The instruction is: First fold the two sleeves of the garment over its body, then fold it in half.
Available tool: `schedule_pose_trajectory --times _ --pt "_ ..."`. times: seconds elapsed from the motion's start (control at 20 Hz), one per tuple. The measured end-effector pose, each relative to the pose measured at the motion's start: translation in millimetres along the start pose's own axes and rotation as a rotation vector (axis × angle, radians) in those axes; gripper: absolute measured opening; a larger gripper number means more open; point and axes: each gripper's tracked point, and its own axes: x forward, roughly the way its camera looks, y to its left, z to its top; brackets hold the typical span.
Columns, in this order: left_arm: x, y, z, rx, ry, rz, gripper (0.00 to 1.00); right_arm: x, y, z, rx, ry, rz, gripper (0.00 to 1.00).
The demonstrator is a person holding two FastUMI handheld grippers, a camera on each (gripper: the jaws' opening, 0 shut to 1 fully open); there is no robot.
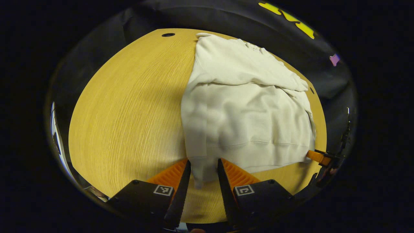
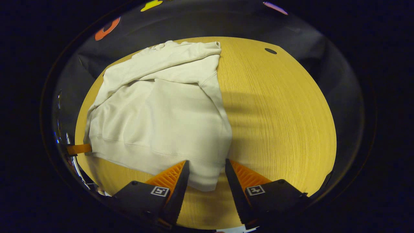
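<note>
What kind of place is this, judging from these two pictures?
Probably a recording booth, not a home: a black cloth wall surrounds a light wooden table that carries a cream sweatshirt, with orange-fingered grippers at its hem.

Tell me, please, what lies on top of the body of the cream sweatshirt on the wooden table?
A folded sleeve lies across the upper body of the cream sweatshirt on the wooden table. Whether the second sleeve sits beneath it cannot be seen, since the fabric covers that spot.

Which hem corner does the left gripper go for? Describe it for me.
On the wooden table lies a cream sweatshirt, sleeves folded in. Along its ribbed hem nearest the grippers, one corner pokes between the left gripper fingers, which are apart, opposite the right gripper's end.
</note>
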Motion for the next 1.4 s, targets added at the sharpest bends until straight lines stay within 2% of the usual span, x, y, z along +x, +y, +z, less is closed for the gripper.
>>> schedule_pose_trajectory --times 0.05,0.1,0.15,0.2,0.3,0.35,0.55,0.75,0.9,1.25,1.3,1.4 --pt "-1 0 1 -0.014 -0.002 -0.003 0.44 0 0 -1 0.006 -0.002 0.006 0.64" --pt "0 -4 1 -0.035 0.003 -0.017 0.36 1 -1 -1 -0.004 -0.005 0.005 0.64" --pt "-1 -5 2 -0.05 -0.006 -0.023 0.22 -1 1 -1 0.017 -0.007 0.025 0.65" --pt "-1 -7 1 -0.061 -0.01 -0.03 0.18 0 2 1 0.033 -0.023 0.031 0.29" --pt "0 -12 1 -0.087 -0.014 -0.063 0.11 2 5 1 0.03 -0.03 0.061 0.28" --pt "-1 -13 1 -0.098 -0.021 -0.075 0.08 2 5 1 0.045 -0.031 0.066 0.07" --pt "-10 -14 6 -0.076 -0.059 -0.09 0.04 -1 6 2 0.117 -0.022 0.121 0.06" --pt "-39 -22 31 0.082 -0.162 -0.088 0.03 -22 9 15 0.185 -0.065 0.205 0.06" --pt "-63 -30 56 0.126 -0.228 -0.098 0.04 -42 12 31 0.201 -0.107 0.254 0.06" --pt "-141 -57 155 0.129 -0.412 -0.171 0.03 -95 18 98 0.196 -0.244 0.299 0.06" --pt "-128 -46 138 0.138 -0.434 -0.178 0.03 -102 21 112 0.191 -0.267 0.307 0.06" --pt "-148 -64 179 0.151 -0.473 -0.19 0.03 -116 30 140 0.179 -0.302 0.328 0.06"
